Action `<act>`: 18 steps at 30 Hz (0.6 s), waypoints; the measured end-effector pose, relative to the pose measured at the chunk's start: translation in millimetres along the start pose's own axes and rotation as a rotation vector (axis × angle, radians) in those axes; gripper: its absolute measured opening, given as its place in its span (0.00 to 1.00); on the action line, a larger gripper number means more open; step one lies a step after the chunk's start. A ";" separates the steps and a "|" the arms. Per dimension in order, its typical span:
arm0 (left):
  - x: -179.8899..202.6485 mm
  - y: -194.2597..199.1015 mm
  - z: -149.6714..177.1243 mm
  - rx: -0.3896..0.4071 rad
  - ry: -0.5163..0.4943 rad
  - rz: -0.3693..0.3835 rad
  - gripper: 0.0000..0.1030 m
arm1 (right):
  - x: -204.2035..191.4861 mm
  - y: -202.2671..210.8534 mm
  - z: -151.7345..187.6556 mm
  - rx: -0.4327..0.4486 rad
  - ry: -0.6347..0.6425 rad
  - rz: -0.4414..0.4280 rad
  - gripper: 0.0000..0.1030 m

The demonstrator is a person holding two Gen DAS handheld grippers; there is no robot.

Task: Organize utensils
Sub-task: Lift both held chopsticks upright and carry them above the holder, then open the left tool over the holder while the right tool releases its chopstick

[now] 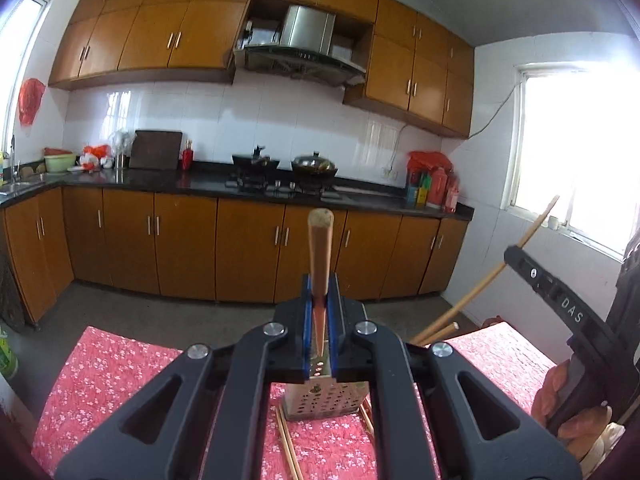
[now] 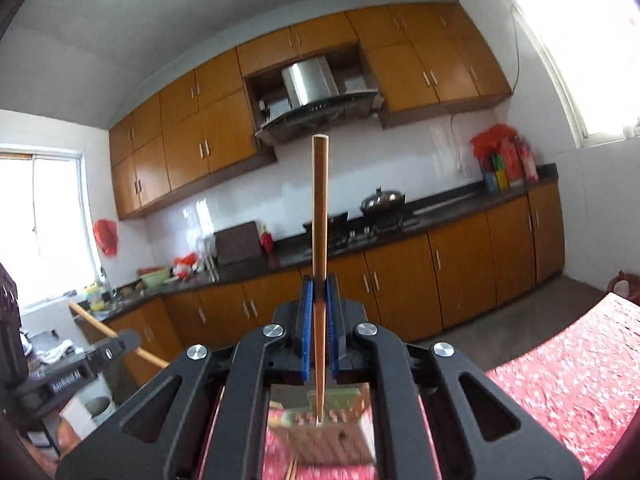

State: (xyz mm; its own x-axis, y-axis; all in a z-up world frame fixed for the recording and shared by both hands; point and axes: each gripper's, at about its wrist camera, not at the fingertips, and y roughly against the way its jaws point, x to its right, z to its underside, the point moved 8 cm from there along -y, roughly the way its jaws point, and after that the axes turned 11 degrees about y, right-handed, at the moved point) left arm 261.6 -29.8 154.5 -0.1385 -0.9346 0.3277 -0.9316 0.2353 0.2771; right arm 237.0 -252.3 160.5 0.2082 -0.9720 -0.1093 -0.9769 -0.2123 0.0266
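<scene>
Now we clamp a chopstick (image 1: 319,256) in our left gripper (image 1: 320,304) and another chopstick (image 2: 319,216) in our right gripper (image 2: 319,304) — both upright, tips angled down toward the perforated metal holder (image 1: 326,398). Loose chopsticks (image 1: 289,446) lie beside it on the red floral tablecloth (image 1: 120,376).

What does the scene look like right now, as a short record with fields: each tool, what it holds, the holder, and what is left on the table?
left tool: shut on a chopstick, thick end up
right tool: shut on a second chopstick, thick end up
holder: perforated metal holder standing on the table, below both tools
chopstick tips: pointing down toward the holder; whether they are inside cannot be told
table: red floral cloth
left on table: loose chopsticks lying beside the holder
</scene>
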 end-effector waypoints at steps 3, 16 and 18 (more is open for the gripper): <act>-4.2 -26.9 6.7 -0.033 -0.006 -0.022 0.07 | 0.7 -17.5 9.6 -0.006 0.033 0.037 0.07; -21.0 -72.0 30.1 -0.090 0.036 -0.037 0.23 | 9.3 -35.6 56.3 -0.147 0.033 0.042 0.47; -23.0 -63.7 26.7 -0.072 0.042 -0.038 0.25 | 15.0 -25.5 48.3 -0.139 0.033 0.049 0.47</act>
State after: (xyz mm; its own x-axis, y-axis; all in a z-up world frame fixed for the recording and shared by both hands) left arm 315.2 -30.4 105.2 -0.0882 -0.9314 0.3532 -0.9091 0.2202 0.3536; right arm 262.7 -256.6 110.2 0.1646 -0.9838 -0.0715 -0.9701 -0.1745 0.1684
